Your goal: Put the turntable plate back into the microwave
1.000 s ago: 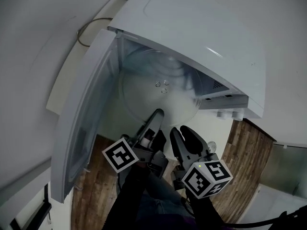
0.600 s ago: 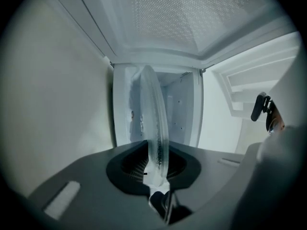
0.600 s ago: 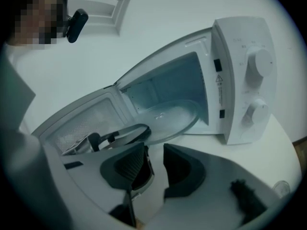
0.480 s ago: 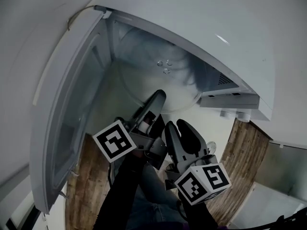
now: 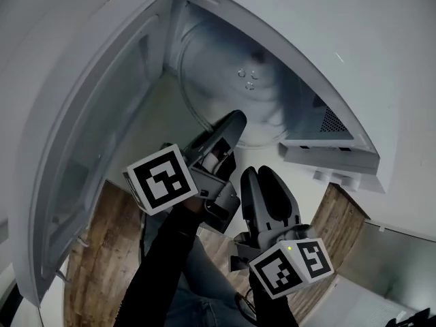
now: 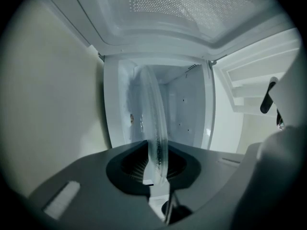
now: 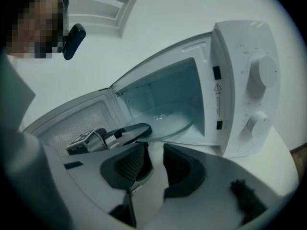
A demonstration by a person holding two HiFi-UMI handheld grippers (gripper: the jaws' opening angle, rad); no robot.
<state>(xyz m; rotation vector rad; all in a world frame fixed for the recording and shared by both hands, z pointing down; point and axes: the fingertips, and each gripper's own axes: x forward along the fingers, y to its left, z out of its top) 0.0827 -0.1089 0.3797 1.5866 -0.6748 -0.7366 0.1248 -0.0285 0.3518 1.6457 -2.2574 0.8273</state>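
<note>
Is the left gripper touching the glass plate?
Touching. In the left gripper view, the left gripper has its jaws closed on the rim of the glass plate.

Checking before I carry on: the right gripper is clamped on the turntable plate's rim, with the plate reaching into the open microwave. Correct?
Not quite. The left gripper is the one clamped on the turntable plate at its rim, as the left gripper view shows. The right gripper has nothing between its jaws. The plate does reach into the open microwave.

Black sleeves (image 5: 167, 264) are being worn. The dark grey left tool (image 5: 230, 122) and right tool (image 5: 263, 177) are each being topped by white, black-patterned marker cubes (image 5: 158, 179).
</note>
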